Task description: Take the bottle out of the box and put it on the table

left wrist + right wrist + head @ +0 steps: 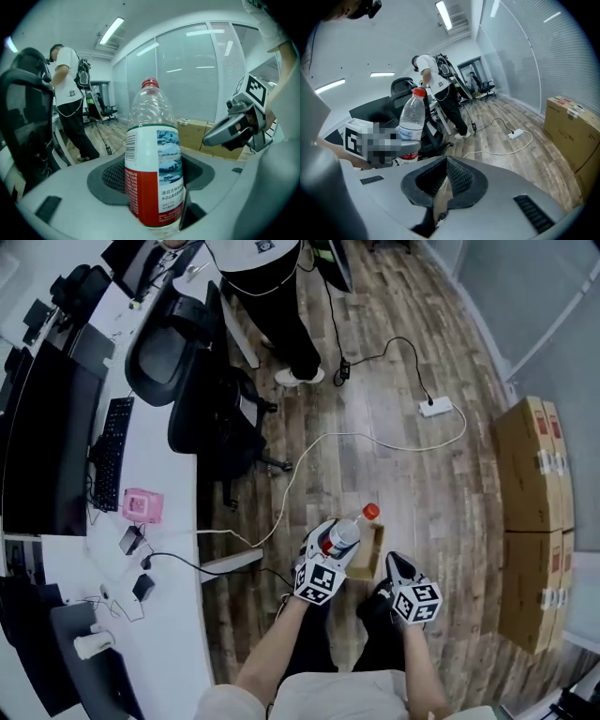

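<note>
In the head view, the left gripper point(328, 554) is holding the bottle point(343, 534) above the box point(375, 554) on the floor point(394, 446). In the left gripper view, the jaws are clamping the bottle point(152, 168). In the right gripper view, the jaws are pinching a thin brown edge, apparently the box point(439, 197).

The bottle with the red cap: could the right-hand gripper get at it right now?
Probably not as is. The bottle is close by with nothing between, but the left gripper clamps it, and the right gripper looks shut on a flap of the box.
</note>
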`<state>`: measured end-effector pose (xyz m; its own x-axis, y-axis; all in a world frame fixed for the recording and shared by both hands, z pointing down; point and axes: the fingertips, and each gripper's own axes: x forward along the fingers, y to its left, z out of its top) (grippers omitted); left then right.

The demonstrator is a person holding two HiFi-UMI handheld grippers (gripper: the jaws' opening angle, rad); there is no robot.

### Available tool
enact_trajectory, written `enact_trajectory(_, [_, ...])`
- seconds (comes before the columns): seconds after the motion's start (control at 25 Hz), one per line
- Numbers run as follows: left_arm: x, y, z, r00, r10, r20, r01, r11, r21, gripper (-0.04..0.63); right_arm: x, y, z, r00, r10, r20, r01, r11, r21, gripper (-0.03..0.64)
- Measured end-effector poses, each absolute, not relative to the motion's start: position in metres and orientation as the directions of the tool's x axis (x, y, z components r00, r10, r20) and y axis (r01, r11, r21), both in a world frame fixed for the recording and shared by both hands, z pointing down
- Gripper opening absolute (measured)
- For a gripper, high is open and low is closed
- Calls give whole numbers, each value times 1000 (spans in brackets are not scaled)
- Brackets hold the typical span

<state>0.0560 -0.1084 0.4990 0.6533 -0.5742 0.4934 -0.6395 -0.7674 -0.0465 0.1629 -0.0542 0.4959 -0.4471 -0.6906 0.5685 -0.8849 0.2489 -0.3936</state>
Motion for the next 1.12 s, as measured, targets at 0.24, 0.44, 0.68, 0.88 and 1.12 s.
enact_trajectory(0.24, [11,-104,421,605,-669,432,-720,-691,-62,318,126,-68,438,-511,-688,516,-852,323,-412,40])
enact_trajectory(0.44, [-44,-83,379,532,-736,418,-783,-616,-89,318,60,-73,398,-611,-634,474,-788,433,-437,40])
enact_trajectory(0.68, [-125,-57,341,373,-841,392,-888,-445,-111,318,-47,-77,354,-759,-505,412,-651,609,-453,40])
enact_trajectory(0.88, [-209,-16,327,198,-908,368,-965,-247,-90,318,-145,-50,334,-857,-338,390,-497,743,-449,40])
enact_trajectory(1.12, [-296,46,327,-24,-932,362,-997,-6,-80,318,-247,-2,316,-917,-107,385,-274,869,-413,40])
